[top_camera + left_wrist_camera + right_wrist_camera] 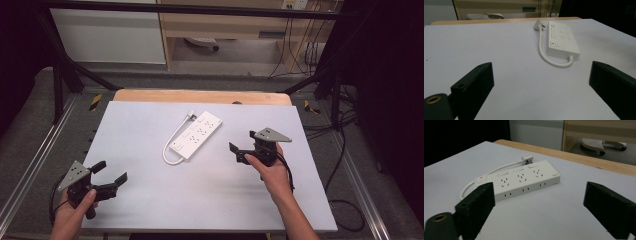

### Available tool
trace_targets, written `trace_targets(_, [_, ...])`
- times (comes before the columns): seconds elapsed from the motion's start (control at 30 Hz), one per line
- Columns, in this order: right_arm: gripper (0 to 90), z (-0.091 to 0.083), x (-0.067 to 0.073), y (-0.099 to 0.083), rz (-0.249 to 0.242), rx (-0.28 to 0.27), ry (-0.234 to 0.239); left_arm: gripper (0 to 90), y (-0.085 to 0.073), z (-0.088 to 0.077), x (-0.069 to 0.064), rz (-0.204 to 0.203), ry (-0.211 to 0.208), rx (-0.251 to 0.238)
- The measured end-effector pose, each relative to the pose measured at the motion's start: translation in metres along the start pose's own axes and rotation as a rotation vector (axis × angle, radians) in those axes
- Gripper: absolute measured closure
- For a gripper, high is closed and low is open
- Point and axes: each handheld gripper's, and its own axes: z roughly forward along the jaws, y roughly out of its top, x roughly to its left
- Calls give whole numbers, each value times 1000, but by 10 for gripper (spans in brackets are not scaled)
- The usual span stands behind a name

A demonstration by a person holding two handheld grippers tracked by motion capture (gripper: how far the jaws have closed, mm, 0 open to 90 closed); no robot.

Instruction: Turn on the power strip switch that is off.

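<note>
A white power strip lies flat on the pale grey table top, ahead of both grippers and between them. It holds nothing in its sockets; three socket groups, each with a rocker switch, and a red-dotted master switch at one end show in the right gripper view. Its short white cord loops out from the switch end and runs back alongside the body to a white plug resting on the table just beside the far end.

The left gripper, held in the person's left hand, hovers near the table's near edge with its jaws spread wide and nothing between them; the strip lies well ahead and to its right. The right gripper, in the right hand, also has its jaws wide apart and empty; the strip sits near, ahead and slightly left of it, not touched.

The grey top rests on a wooden table whose edge shows at the far side. Beyond it stand a light wooden cabinet, a white panel, a chair base on castors, and hanging cables; black frame bars flank the table.
</note>
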Motion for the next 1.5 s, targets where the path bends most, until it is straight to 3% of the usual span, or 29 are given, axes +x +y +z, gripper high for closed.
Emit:
trace_targets(0.37, [360, 29, -5, 17, -18, -20, -17, 60, -1, 1, 1, -3, 10, 11])
trace_targets(0.43, [381, 31, -6, 17, -18, -23, -22, 61, -1, 1, 1, -5, 13, 9])
trace_targets(0.57, [507, 40, -11, 16, -2, -15, -51, 60, -1, 0, 2, -3, 6, 6])
trace_targets(0.87, [664, 57, -18, 14, 11, -17, -63, 62, -1, 3, 2, -7, 7, 13])
trace_targets(1.5, [805, 94, -27, 26, 52, -42, -66, 63, -1, 3, 1, -1, 5, 15])
